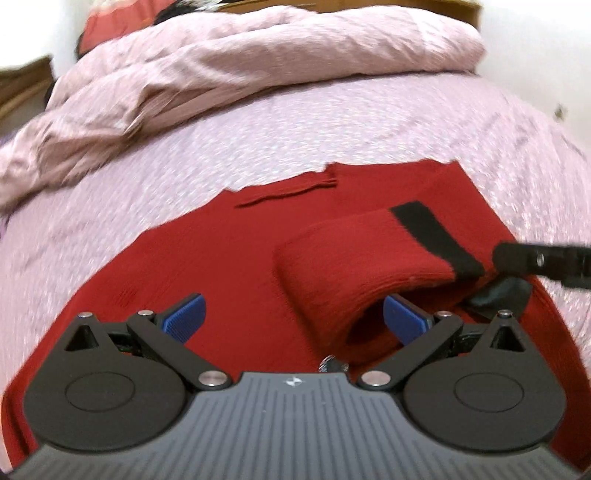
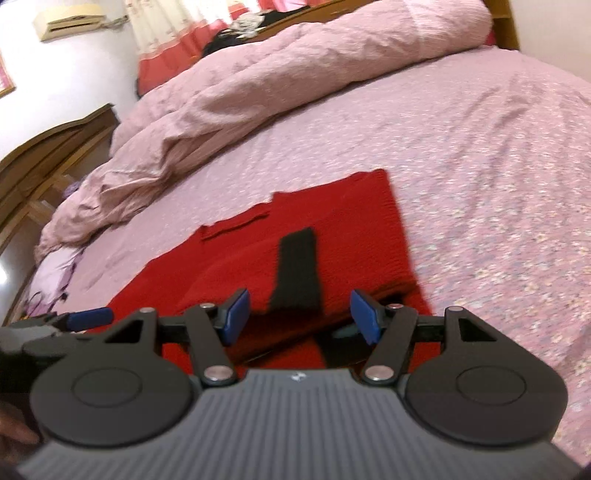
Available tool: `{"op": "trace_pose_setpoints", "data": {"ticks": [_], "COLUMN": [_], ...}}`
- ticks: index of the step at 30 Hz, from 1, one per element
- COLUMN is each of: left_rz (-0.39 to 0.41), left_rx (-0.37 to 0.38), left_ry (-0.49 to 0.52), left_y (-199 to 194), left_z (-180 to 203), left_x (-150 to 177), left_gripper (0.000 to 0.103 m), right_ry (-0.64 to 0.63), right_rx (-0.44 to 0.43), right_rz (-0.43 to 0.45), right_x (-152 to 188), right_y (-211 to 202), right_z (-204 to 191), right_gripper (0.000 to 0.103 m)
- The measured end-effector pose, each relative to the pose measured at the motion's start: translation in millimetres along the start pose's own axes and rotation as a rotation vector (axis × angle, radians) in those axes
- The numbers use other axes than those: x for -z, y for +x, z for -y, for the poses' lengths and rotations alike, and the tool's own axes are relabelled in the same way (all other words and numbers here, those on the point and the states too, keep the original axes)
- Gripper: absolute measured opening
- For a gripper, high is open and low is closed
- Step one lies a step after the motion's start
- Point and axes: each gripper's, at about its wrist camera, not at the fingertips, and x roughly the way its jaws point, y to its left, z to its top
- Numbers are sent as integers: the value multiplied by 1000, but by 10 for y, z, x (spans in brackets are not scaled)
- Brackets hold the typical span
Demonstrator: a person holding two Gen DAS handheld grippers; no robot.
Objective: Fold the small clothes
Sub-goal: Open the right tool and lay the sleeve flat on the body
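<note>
A red knit sweater (image 1: 229,251) lies spread on the pink flowered bed sheet (image 1: 332,125). One sleeve with a black cuff (image 1: 432,232) is folded over the body. My left gripper (image 1: 293,317) is open just above the sweater, its right pad (image 1: 404,319) against the folded sleeve's near fold. The right gripper's finger (image 1: 539,260) enters from the right edge beside the cuff. In the right wrist view the sweater (image 2: 354,229) and black cuff (image 2: 297,273) lie ahead. My right gripper (image 2: 301,317) is open, jaws either side of the cuff, holding nothing. The left gripper's blue fingertip (image 2: 90,317) shows at left.
A crumpled pink duvet (image 1: 258,59) is bunched across the far side of the bed (image 2: 295,74). A wooden bed frame (image 2: 48,155) runs along the left. A wall air conditioner (image 2: 70,20) and a curtain are at the back.
</note>
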Motion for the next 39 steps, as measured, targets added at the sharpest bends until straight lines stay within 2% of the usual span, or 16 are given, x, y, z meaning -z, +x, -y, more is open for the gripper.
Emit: {"op": "trace_pose_setpoints", "data": {"ticks": [4, 7, 13, 21, 32, 39], "left_rz": [0, 6, 41, 40, 10, 1], "left_rx": [-28, -64, -117, -178, -141, -138], "left_ry": [83, 80, -70, -189, -449, -532], "left_y": [223, 347, 298, 112, 33, -43], "left_z": [236, 278, -57, -470, -988, -1175], "left_x": [-27, -30, -53, 98, 447, 539], "left_gripper": [103, 103, 103, 103, 103, 103], "right_ry": [40, 61, 59, 54, 64, 54], "right_rx": [26, 24, 22, 16, 46, 51], "right_rz": [3, 2, -9, -33, -70, -90], "right_x": [-35, -17, 8, 41, 75, 105], "right_y": [55, 70, 115, 202, 387, 462], "right_z": [104, 133, 138, 95, 143, 160], "right_gripper": [64, 64, 64, 64, 64, 64]}}
